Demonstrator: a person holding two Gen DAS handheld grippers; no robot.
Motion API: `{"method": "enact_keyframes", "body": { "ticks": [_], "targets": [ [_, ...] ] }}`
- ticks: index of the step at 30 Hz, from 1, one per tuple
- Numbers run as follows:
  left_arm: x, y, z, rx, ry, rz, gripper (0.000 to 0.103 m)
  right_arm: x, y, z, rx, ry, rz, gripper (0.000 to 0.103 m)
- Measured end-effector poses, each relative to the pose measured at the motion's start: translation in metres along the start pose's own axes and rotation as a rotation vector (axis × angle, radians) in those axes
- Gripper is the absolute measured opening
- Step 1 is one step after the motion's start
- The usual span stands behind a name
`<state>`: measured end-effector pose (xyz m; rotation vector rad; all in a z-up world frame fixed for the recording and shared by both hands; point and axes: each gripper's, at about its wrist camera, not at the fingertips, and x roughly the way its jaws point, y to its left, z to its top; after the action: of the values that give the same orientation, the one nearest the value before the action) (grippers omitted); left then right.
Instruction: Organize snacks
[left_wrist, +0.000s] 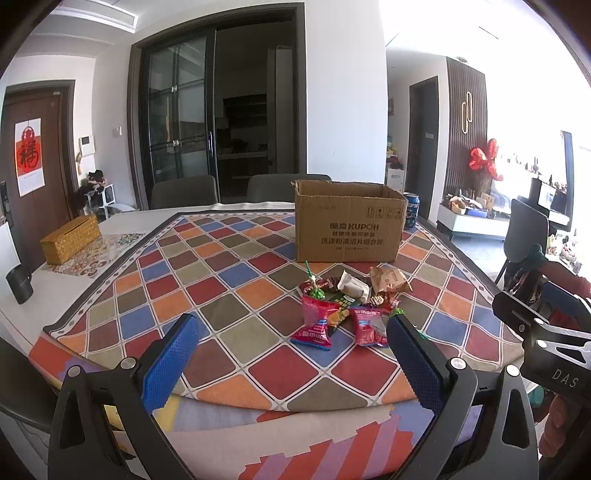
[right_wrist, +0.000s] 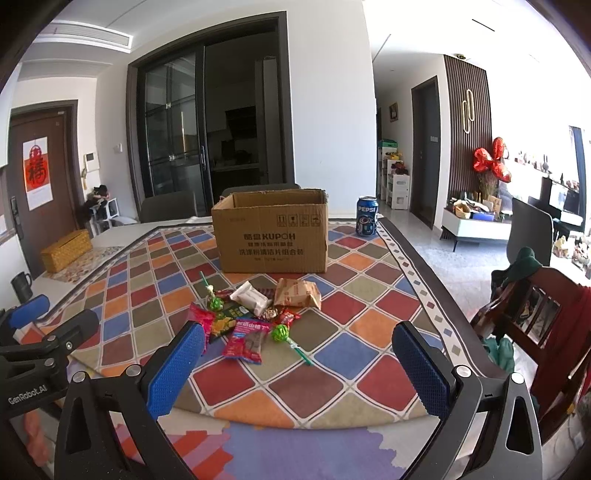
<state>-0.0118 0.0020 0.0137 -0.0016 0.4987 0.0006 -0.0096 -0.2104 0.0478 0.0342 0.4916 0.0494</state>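
A pile of snacks (left_wrist: 345, 306) lies on the checked tablecloth in front of an open cardboard box (left_wrist: 349, 221). It holds red packets (left_wrist: 314, 323), a white packet (left_wrist: 354, 286), a brown packet (left_wrist: 389, 279) and green lollipops (left_wrist: 316, 291). My left gripper (left_wrist: 291, 345) is open and empty, short of the pile. In the right wrist view the pile (right_wrist: 255, 314) and box (right_wrist: 271, 230) show again. My right gripper (right_wrist: 297, 356) is open and empty, just short of a red packet (right_wrist: 245, 339) and a lollipop (right_wrist: 280, 333).
A Pepsi can (right_wrist: 366, 216) stands right of the box. A woven tissue box (left_wrist: 70, 238) and a dark mug (left_wrist: 19, 282) sit at the table's left. Chairs stand behind the table (left_wrist: 181, 192) and at the right (right_wrist: 532, 314).
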Motion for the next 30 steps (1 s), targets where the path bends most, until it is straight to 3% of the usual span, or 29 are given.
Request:
{"method": "enact_keyframes", "body": {
  "ticks": [30],
  "targets": [
    [-0.0057, -0.0025, 0.0049, 0.01, -0.024, -0.003, 0.103, -0.0019, 0.0002, 0.0009, 0.003, -0.003, 0.003, 0.102]
  ]
}}
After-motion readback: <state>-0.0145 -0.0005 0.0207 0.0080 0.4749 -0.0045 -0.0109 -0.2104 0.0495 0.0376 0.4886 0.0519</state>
